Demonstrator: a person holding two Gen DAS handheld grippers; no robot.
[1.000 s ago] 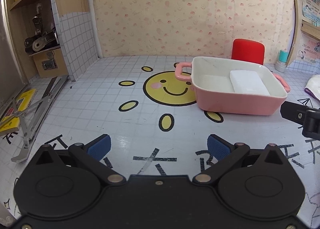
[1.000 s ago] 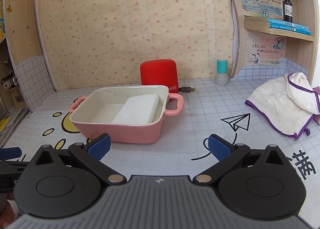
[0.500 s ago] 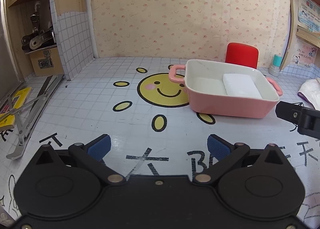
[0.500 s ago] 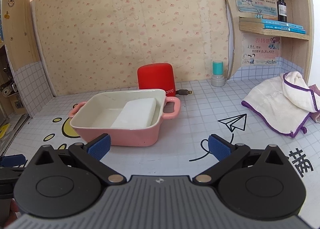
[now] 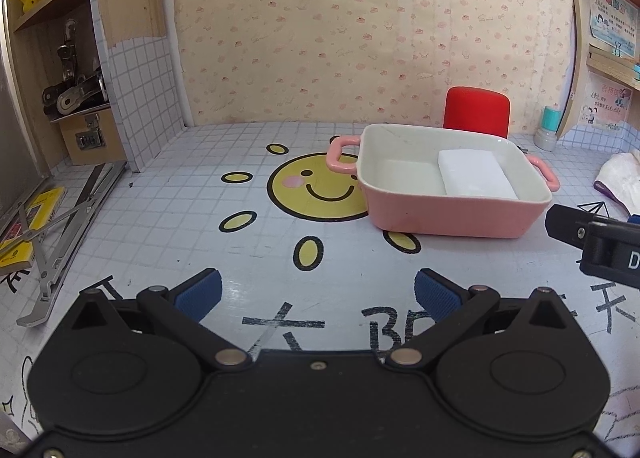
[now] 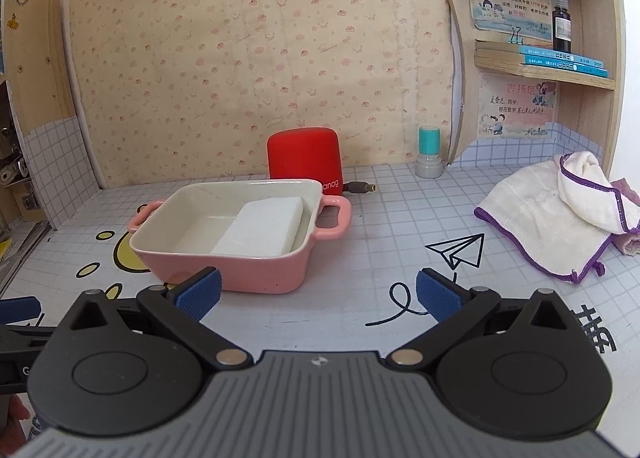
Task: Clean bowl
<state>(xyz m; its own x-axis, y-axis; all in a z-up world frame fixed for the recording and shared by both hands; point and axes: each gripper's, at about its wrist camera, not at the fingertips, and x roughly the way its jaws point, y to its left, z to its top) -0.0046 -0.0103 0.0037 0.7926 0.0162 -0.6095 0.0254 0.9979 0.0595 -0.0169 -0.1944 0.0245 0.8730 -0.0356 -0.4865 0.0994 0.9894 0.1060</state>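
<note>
A pink baking dish [image 5: 448, 214] [image 6: 240, 266] with two handles and a white inside stands on the tiled table. A white block [image 5: 474, 178] [image 6: 262, 232] lies inside it, toward the right end. My left gripper [image 5: 316, 294] is open and holds nothing, hovering over the table in front and to the left of the dish. My right gripper [image 6: 316, 294] is open too, close in front of the dish's right half. A cream cloth with purple trim [image 6: 556, 214] lies to the right.
A red speaker [image 6: 304, 160] [image 5: 476, 110] stands behind the dish with a cable plug beside it. A teal-capped bottle [image 6: 429, 152] stands by the right shelf. A metal stand [image 5: 60, 234] and a yellow book [image 5: 28, 226] lie at the far left.
Both grippers have pulled back and risen a little, so the dish looks smaller and farther away. Both stay open. The dish, block and cloth have not moved.
</note>
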